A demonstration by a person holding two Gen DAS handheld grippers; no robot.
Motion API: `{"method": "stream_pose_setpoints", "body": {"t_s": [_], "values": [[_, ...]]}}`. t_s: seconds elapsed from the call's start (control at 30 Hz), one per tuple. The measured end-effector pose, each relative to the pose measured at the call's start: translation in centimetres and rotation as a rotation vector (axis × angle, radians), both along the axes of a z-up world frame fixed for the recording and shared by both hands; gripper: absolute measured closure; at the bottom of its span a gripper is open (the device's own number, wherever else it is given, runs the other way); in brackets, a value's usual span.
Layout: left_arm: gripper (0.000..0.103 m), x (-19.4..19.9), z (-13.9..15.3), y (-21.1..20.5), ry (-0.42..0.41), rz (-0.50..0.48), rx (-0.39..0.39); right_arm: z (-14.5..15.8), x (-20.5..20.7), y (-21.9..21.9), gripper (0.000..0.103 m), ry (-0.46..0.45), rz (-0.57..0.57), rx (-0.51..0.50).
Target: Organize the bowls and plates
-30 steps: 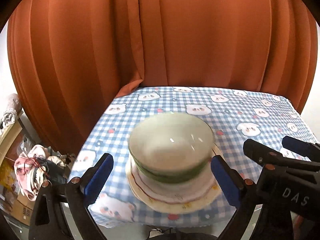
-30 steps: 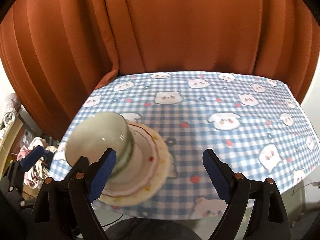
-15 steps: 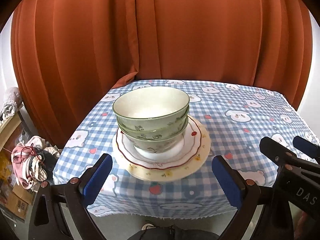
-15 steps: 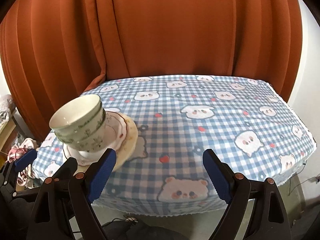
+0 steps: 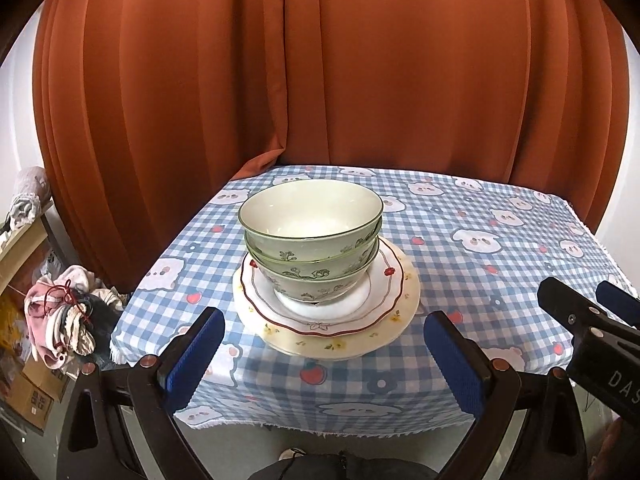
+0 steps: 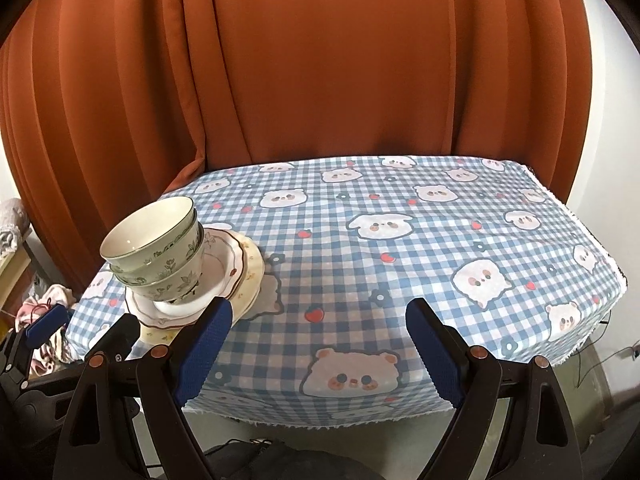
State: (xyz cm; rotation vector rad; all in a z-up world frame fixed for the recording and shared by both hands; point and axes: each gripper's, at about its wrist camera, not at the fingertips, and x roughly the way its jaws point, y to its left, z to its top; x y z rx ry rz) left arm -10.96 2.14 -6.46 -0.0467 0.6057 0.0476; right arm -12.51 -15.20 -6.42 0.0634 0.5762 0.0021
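A nest of green floral bowls [image 5: 312, 248] [image 6: 160, 256] stands on a white plate with a red rim [image 5: 384, 280] [image 6: 224, 256]. That plate lies on a wider cream plate [image 5: 352, 342] [image 6: 252, 276] at the near left of the checked tablecloth [image 5: 480, 248] [image 6: 400, 264]. My left gripper [image 5: 322, 344] [image 6: 80, 326] is open and empty, just short of the stack and facing it. My right gripper [image 6: 318, 320] [image 5: 580, 296] is also open and empty. It sits over the table's near edge, to the right of the stack.
An orange curtain [image 5: 320, 80] [image 6: 320, 60] hangs close behind the table. A heap of clothes [image 5: 64, 312] and a cardboard box [image 5: 28, 396] lie on the floor to the left. The cloth's frayed front edge [image 6: 320, 416] is right below the grippers.
Both grippers have drawn back from the stack, which now looks smaller and farther away and no longer blurred. The bowls and plates stay where they were. Both jaws remain wide.
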Motion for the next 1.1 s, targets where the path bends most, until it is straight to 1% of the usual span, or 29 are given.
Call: {"method": "stream_pose_setpoints", "body": {"t_s": [0.2,0.3,0.7,1.1], "values": [[0.001,-0.05,0.13,-0.07,-0.004,-0.004,-0.004,0.24,-0.31,-0.08,0.012,-0.009,-0.012,-0.003],[0.001,-0.22,0.36,-0.01,-0.022,0.0,-0.005,0.26,-0.38,-0.19,0.012,-0.01,-0.02,0.0],[0.001,0.09,0.22,0.12,-0.016,-0.002,-0.02,0.15,-0.07,-0.06,0.011,-0.003,-0.024,-0.009],[0.001,0.52,0.21,-0.32,-0.011,-0.015,-0.018,0.01,0.2,-0.27,0.011,0.0,-0.034,-0.004]]}}
